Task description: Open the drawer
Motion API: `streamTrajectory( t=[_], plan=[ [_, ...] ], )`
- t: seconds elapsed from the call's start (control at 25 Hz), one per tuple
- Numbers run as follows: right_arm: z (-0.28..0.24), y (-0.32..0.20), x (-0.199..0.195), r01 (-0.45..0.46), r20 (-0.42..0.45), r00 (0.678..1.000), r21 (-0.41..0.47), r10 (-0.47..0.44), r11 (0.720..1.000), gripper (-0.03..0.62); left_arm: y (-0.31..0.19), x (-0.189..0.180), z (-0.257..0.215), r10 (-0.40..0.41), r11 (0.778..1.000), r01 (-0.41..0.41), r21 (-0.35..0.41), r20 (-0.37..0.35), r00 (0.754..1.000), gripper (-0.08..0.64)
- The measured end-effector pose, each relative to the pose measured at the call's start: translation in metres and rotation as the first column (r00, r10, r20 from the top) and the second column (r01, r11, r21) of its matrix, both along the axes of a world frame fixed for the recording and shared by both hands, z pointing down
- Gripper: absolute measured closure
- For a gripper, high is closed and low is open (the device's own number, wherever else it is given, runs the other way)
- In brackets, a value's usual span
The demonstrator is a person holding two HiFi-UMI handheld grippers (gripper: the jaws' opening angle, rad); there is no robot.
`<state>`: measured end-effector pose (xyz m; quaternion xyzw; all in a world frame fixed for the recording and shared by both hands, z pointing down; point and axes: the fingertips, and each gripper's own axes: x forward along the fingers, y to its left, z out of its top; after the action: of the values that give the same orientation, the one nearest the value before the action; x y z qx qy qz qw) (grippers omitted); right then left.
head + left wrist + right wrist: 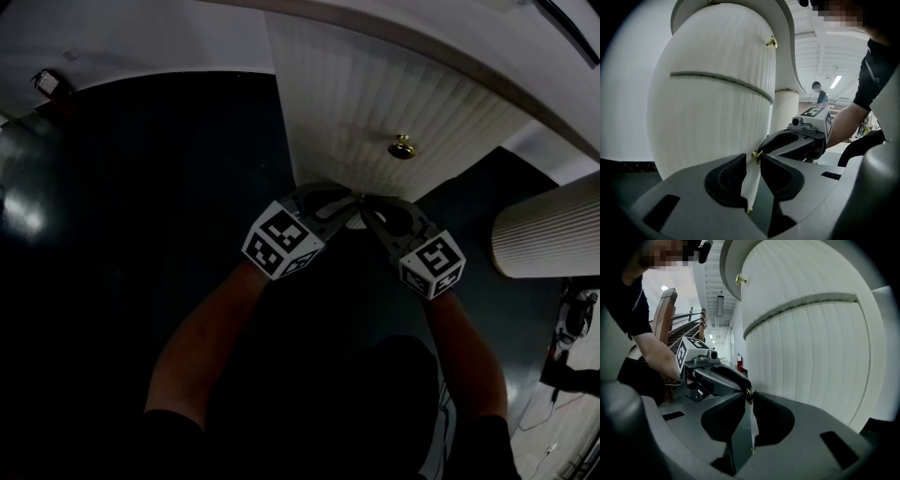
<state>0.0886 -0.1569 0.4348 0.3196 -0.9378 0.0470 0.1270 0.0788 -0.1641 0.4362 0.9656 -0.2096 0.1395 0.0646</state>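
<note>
A white, ribbed, curved-front cabinet (375, 103) stands on a dark floor (141, 234). Its lower drawer (703, 131) sits flush under the seam with the drawer above, not pulled out. The left gripper (352, 201) and the right gripper (367, 204) meet tip to tip at the drawer's small round brass knob (756, 153), low on the ribbed front. In the left gripper view the dark fingers (726, 180) stand only a narrow slit apart, their tips pinched on the knob. The right gripper's fingers (773, 420) do the same from the other side (both hold one knob). A matching brass knob (403, 147) on the upper drawer is untouched.
</note>
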Motion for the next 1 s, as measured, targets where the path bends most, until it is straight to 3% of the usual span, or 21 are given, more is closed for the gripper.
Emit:
streamTrajectory(
  t=[0.44,1.0],
  plan=[
    [0.003,-0.003,0.009,-0.021,0.123,0.992,-0.049,0.026,0.999,0.549,0.004,0.015,0.005,0.108,0.994,-0.108,0.008,-0.004,0.994,0.518],
    [-0.009,0.056,-0.009,0.078,0.052,0.996,-0.087,-0.073,0.993,0.551,0.06,-0.002,0.004,0.19,0.981,-0.19,-0.049,-0.006,0.982,0.5]
  ],
)
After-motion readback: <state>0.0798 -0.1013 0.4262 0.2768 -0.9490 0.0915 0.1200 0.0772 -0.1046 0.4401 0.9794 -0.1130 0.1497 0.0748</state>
